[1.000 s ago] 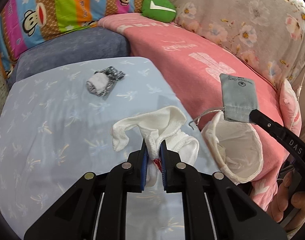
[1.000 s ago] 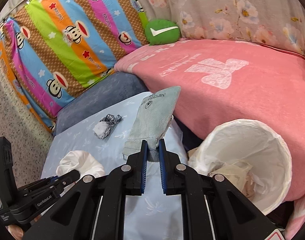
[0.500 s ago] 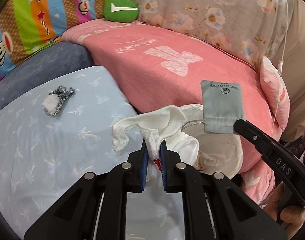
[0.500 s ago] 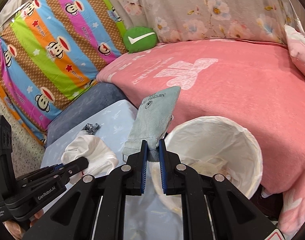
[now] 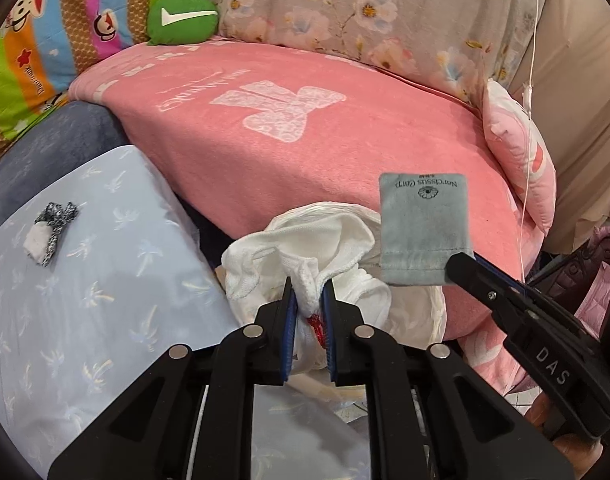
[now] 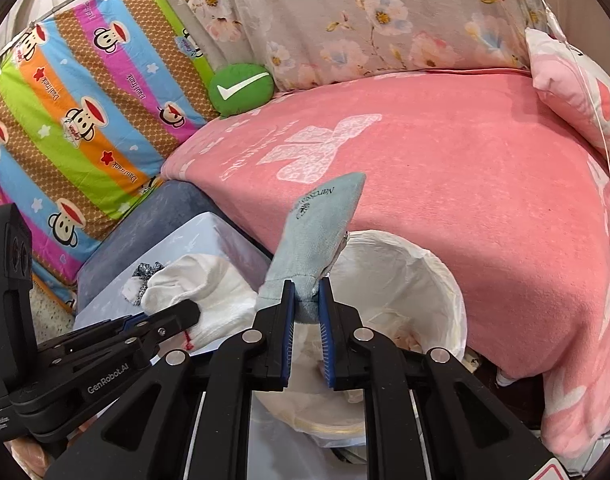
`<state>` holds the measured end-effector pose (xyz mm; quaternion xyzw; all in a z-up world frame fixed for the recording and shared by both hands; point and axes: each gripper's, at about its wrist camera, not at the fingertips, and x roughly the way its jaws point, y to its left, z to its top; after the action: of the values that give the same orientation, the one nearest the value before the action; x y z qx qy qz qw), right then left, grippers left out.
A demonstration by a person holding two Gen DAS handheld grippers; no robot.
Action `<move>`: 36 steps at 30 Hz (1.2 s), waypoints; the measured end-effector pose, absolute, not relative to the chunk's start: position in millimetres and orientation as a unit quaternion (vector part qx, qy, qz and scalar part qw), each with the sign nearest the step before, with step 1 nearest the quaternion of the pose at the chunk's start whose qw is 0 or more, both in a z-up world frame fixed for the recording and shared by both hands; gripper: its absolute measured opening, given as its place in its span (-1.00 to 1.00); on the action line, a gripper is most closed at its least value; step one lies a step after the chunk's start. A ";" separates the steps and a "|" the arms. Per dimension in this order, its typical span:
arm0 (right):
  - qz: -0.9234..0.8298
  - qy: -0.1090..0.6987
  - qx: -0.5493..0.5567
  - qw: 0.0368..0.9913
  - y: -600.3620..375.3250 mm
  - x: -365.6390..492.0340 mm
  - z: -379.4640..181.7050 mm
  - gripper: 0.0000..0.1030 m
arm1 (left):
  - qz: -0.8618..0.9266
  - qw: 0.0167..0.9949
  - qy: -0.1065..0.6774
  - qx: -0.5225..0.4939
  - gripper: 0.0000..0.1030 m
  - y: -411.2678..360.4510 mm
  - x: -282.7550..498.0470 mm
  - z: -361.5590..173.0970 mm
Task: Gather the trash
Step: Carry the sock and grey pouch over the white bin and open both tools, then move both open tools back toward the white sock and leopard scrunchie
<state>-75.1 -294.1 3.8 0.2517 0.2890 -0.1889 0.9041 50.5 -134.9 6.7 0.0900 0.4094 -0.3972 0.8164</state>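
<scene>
Jaws both pinching: left gripper [image 5: 308, 300] on a white sock [image 5: 305, 248], right gripper [image 6: 303, 300] on a grey pouch [image 6: 319, 228]. Letting go early, I'd probably catch the bin's [image 6: 445, 280] near rim.

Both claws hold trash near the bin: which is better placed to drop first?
Right, probably: the right claw holds the grey pouch over the bin's opening; the left claw's white cloth looks beside the rim.
</scene>
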 end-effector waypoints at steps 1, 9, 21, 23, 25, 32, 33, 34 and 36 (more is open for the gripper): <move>-0.190 0.289 0.253 0.903 -295.5 -75.8 3.5 -0.75 | -0.398 0.816 0.410 0.090 -0.74 -138.1 50.9 6.3; -0.193 0.291 0.259 0.901 -299.1 -77.9 -0.3 -0.72 | -0.382 0.826 0.406 0.086 -0.10 -141.1 52.2 3.3; -0.173 0.304 0.253 0.902 -283.8 -65.2 -3.2 -0.67 | -0.347 0.839 0.413 0.075 0.05 -124.4 61.8 -1.0; -0.168 0.306 0.248 0.904 -278.1 -61.1 -2.5 -0.62 | -0.343 0.840 0.415 0.072 0.05 -119.3 63.9 -1.7; -0.162 0.308 0.244 0.905 -272.5 -58.3 -1.9 -0.61 | -0.339 0.841 0.416 0.070 0.05 -114.7 65.7 -1.5; -0.147 0.315 0.233 0.908 -255.6 -46.2 -1.3 -0.61 | -0.326 0.846 0.418 0.059 0.05 -97.8 72.0 -2.4; -0.145 0.317 0.230 0.909 -252.6 -44.2 -1.4 -0.61 | -0.323 0.847 0.418 0.058 0.05 -94.8 73.0 -2.5; -0.142 0.318 0.228 0.909 -249.5 -42.2 -1.4 -0.61 | -0.322 0.848 0.418 0.056 0.05 -91.7 74.1 -3.0; -0.138 0.321 0.225 0.910 -244.8 -38.3 -1.2 -0.61 | -0.317 0.849 0.419 0.052 0.05 -85.7 77.1 -3.6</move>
<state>-38.3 -244.8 -1.2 0.2252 0.3206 -0.1379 0.9096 77.1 -85.7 -3.6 0.0515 0.4195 -0.3166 0.8492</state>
